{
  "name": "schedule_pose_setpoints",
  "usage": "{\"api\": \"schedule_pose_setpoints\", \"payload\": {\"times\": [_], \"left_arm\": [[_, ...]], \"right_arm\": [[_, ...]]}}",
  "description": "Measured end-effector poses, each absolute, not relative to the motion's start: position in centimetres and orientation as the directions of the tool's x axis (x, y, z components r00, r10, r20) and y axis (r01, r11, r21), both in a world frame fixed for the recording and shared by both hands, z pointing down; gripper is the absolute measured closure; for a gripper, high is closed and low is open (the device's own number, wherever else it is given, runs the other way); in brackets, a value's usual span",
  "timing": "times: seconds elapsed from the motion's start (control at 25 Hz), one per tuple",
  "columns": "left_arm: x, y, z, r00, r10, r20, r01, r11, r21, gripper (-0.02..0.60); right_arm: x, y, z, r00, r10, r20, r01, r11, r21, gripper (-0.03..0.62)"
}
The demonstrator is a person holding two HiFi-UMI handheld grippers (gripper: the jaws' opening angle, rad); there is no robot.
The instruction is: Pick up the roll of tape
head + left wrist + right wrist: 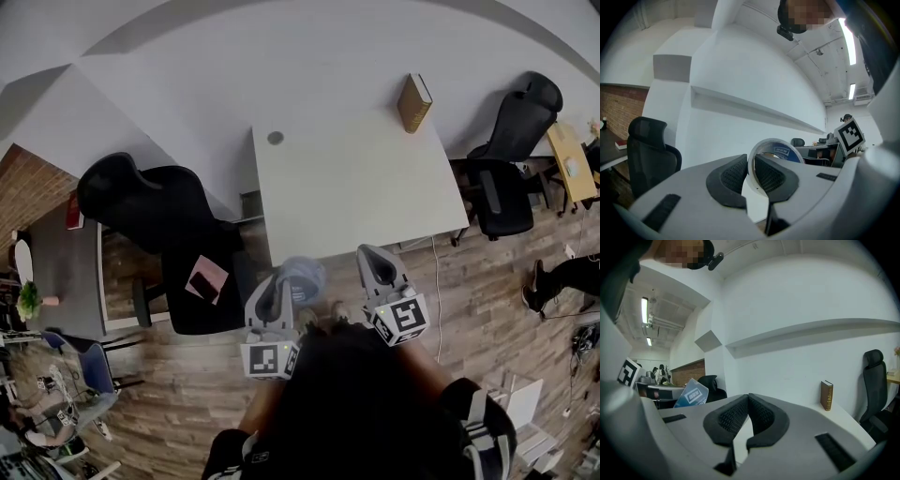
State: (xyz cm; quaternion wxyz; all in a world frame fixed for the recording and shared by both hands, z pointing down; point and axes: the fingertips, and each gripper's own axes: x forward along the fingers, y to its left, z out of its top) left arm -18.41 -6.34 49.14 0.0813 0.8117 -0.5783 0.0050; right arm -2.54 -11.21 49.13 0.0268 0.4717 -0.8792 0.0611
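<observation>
Roll of tape [302, 277] shows blurred in the head view, just past the bench's [347, 187] near edge, at the left gripper's [279, 286] tip. Left gripper view: its fingers [731, 176] pinch the roll's wall, and the blue label's print is too small to read. Right gripper view: the right gripper's [748, 401] fingers are closed together, empty, and its body cuts off the roll.

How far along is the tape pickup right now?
Done: the roll of tape is clamped in the left hand-held gripper, up off the white table. In hand: holding it there; the right hand-held gripper is shut and empty. Left: nothing of the pickup, by the look of it.
</observation>
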Motion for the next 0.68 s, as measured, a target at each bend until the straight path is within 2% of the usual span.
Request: {"api": "schedule_pose_setpoints", "payload": {"times": [0.68], "left_arm": [[-19.9, -6.9, 49.9, 0.347, -0.931, 0.113, -0.934, -0.332, 0.132, 0.511]], "right_arm": [[-4.7, -11.5, 49.6, -0.558, -0.82, 0.124, -0.83, 0.553, -0.075, 0.583]]}}
